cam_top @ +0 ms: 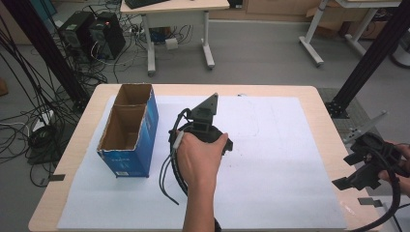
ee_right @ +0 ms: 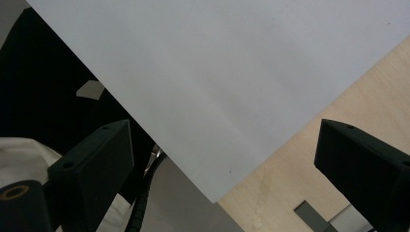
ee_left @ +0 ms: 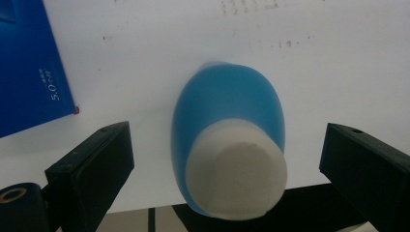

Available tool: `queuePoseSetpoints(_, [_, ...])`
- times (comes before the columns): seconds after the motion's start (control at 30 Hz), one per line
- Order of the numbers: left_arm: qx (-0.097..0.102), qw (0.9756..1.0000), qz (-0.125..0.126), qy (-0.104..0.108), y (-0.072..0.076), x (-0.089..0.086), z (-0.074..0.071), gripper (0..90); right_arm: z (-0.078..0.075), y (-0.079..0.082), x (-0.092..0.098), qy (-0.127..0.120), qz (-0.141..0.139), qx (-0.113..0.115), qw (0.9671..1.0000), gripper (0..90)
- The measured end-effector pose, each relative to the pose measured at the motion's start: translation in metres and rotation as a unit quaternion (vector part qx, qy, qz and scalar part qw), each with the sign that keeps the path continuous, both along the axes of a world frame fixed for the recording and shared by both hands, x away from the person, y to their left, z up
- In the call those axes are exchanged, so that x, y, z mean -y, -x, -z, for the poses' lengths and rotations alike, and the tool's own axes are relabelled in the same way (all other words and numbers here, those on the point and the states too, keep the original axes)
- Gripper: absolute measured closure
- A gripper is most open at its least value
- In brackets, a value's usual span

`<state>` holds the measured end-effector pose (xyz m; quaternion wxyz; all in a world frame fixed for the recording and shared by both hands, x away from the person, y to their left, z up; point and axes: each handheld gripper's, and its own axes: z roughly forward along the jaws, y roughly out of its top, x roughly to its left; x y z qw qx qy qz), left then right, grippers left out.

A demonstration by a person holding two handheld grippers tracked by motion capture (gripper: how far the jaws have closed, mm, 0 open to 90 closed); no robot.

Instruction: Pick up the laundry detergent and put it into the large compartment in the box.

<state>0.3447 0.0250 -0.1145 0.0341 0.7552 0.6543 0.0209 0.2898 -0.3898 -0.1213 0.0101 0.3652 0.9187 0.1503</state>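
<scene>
A blue bottle with a white cap lies on the white sheet, cap end toward the camera in the left gripper view. My left gripper is open, one jaw on each side of the bottle, neither touching it. From above, a hand holds the left gripper over the middle of the table and covers the bottle. My right gripper is held at the table's right edge. Its jaws are open in the right gripper view, with nothing between them, above a corner of the sheet.
An open blue cardboard box with two compartments stands left of the left gripper; its side is close to the bottle. The white sheet covers most of the wooden table. Black frame posts flank the table.
</scene>
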Motion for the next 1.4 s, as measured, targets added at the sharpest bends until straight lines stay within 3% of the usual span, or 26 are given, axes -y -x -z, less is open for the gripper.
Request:
queuePoseSetpoints(0.4, [-0.008, 1.0000, -0.005, -0.004, -0.004, 0.002, 0.009, 9.7, 0.000, -0.001, 0.001, -0.001, -0.002, 0.001, 1.0000, 6.4])
queuePoseSetpoints(0.6, [-0.007, 0.9999, -0.007, -0.008, -0.003, 0.005, 0.013, 20.3, 0.000, -0.001, 0.001, -0.001, -0.001, 0.001, 1.0000, 6.4])
queuePoseSetpoints(0.7, [-0.004, 1.0000, -0.006, -0.006, -0.002, 0.006, 0.014, 31.1, 0.000, 0.000, 0.002, -0.003, -0.001, 0.002, 1.0000, 6.3])
queuePoseSetpoints(0.8, [0.002, 0.9998, -0.005, -0.019, 0.000, 0.011, 0.014, 36.9, 0.000, 0.000, 0.003, -0.004, 0.001, 0.002, 1.0000, 6.3])
queuePoseSetpoints(1.2, [0.009, 0.9997, -0.005, -0.022, 0.004, 0.011, 0.013, 38.0, 0.001, -0.001, 0.005, -0.007, 0.002, 0.001, 1.0000, 6.3])
queuePoseSetpoints(1.4, [0.003, 0.9997, -0.002, -0.023, 0.002, 0.012, 0.012, 38.4, 0.000, -0.002, 0.004, -0.004, 0.002, 0.002, 1.0000, 6.3])
